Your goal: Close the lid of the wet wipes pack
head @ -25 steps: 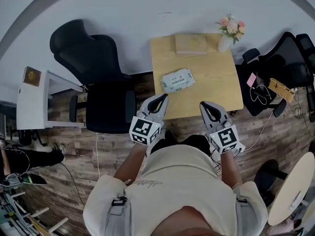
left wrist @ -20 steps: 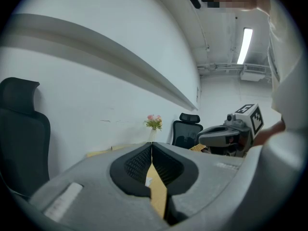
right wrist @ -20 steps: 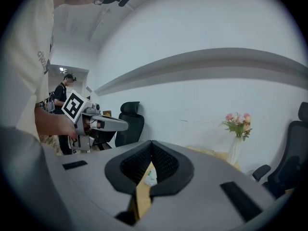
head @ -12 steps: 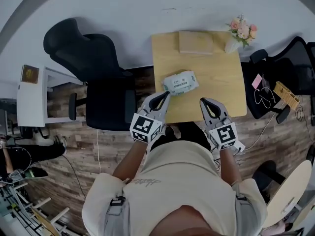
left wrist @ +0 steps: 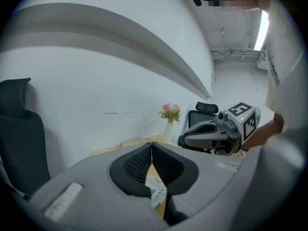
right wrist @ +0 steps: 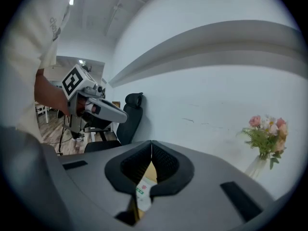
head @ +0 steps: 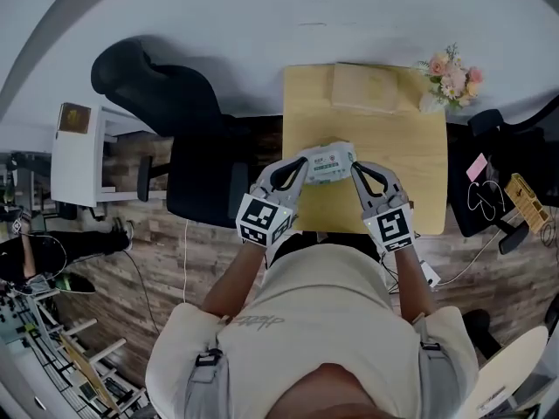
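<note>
1. My left gripper (head: 291, 171) has its jaws pressed together, with nothing held.
2. My right gripper (head: 361, 175) is the same.
3. The wet wipes pack (head: 328, 163) lies between both tips, on the wooden table (head: 410, 147).

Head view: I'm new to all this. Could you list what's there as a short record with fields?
pack: wet wipes pack, lying on the wooden table
left claw: shut, at the pack's left end
right claw: shut, at the pack's right end
lid: cannot tell whether it is open
also on table: flat box, vase of flowers
</note>
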A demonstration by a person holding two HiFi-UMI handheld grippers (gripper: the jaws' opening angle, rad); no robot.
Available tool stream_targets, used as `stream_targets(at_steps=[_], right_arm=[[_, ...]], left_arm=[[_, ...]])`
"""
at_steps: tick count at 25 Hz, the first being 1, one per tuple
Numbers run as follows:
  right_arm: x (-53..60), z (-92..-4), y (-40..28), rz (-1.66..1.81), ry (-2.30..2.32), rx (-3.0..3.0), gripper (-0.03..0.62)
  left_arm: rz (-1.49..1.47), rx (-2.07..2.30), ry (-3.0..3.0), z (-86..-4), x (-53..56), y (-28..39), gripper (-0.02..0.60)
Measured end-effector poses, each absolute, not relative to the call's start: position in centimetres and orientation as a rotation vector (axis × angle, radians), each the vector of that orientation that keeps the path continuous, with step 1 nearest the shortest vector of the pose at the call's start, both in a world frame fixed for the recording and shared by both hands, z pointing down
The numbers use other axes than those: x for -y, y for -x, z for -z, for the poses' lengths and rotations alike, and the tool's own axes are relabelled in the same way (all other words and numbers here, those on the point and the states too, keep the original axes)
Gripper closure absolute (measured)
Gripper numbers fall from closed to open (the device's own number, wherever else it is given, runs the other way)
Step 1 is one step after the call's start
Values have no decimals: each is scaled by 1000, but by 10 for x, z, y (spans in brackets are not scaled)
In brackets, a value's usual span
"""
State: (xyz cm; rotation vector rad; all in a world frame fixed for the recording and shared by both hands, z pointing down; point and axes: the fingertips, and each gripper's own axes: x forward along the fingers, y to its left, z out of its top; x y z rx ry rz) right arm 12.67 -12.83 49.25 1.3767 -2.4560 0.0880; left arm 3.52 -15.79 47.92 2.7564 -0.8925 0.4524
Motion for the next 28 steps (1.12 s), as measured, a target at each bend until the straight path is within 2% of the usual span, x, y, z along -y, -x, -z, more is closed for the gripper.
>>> stream_targets(at_steps=[9,21,28], right_arm=[[153,-555,-119,-75,-1095,2436,589],[156,-638,-78,-101,-876,2298,589],[152,-686,-59,28,-665,2187,589]], left_arm=[[-538,953,-2603,-532,175,-45,563],[-696,863,-2442,-643,172,-23,563],[-740,823,-2370,-695,172,-14,563]])
